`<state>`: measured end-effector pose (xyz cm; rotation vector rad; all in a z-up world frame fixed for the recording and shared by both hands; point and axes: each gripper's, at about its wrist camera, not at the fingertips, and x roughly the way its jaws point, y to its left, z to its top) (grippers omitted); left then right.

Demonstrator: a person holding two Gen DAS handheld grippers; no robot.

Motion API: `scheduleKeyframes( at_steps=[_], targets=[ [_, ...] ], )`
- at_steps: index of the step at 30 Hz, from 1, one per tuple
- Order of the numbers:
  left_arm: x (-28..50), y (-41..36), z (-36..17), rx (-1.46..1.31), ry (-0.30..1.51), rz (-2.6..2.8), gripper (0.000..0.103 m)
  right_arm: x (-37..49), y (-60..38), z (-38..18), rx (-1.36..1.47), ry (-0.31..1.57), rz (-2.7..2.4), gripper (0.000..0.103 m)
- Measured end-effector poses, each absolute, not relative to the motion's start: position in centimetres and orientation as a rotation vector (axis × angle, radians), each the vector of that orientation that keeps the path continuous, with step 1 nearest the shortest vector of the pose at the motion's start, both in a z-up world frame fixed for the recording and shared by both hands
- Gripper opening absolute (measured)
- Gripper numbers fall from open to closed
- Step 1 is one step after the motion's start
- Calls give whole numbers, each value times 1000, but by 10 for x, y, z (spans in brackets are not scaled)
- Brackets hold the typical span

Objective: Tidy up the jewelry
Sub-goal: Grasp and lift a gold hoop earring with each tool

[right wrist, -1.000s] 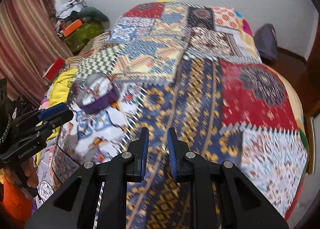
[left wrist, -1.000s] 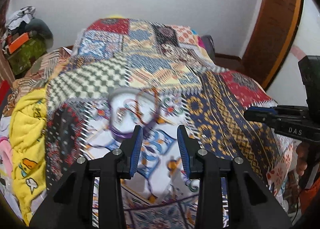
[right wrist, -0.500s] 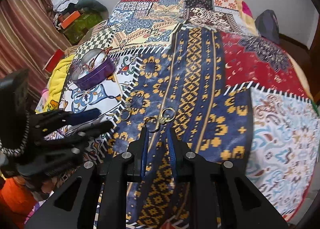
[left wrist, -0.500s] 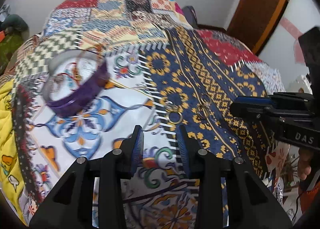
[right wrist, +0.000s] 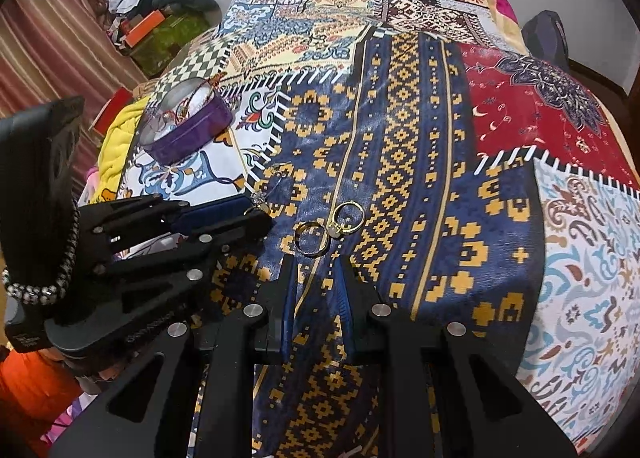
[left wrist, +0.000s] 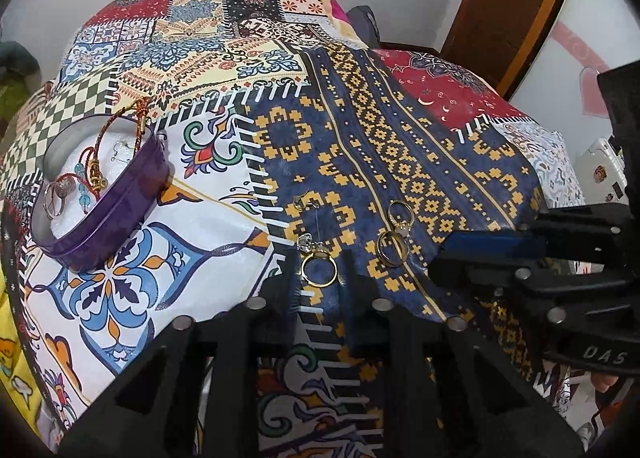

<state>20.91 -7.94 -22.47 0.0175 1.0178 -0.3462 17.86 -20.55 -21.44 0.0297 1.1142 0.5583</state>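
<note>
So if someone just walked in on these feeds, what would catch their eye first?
Probably the loud patchwork bedspread filling both views. Next, the gold rings on its blue-and-yellow strip: one ring lies between the closing jaws of the left gripper, and two more rings sit just ahead of the right gripper. Then the purple tin to the left, already holding jewelry.

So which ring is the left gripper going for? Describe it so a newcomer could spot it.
Start at the purple tin on the patchwork bedspread, then move right onto the blue-and-yellow panel. The plain gold ring lies between the closing left gripper fingers, beside a clear-stone earring; two other rings lie further right.
</note>
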Motion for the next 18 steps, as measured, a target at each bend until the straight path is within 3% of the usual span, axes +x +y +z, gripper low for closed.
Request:
scheduleKeyframes(
  at_steps=[18],
  targets=[
    [187,-59,-224,-16,994,-319,17,191,-184,-226,3,1127,559,21]
  ],
)
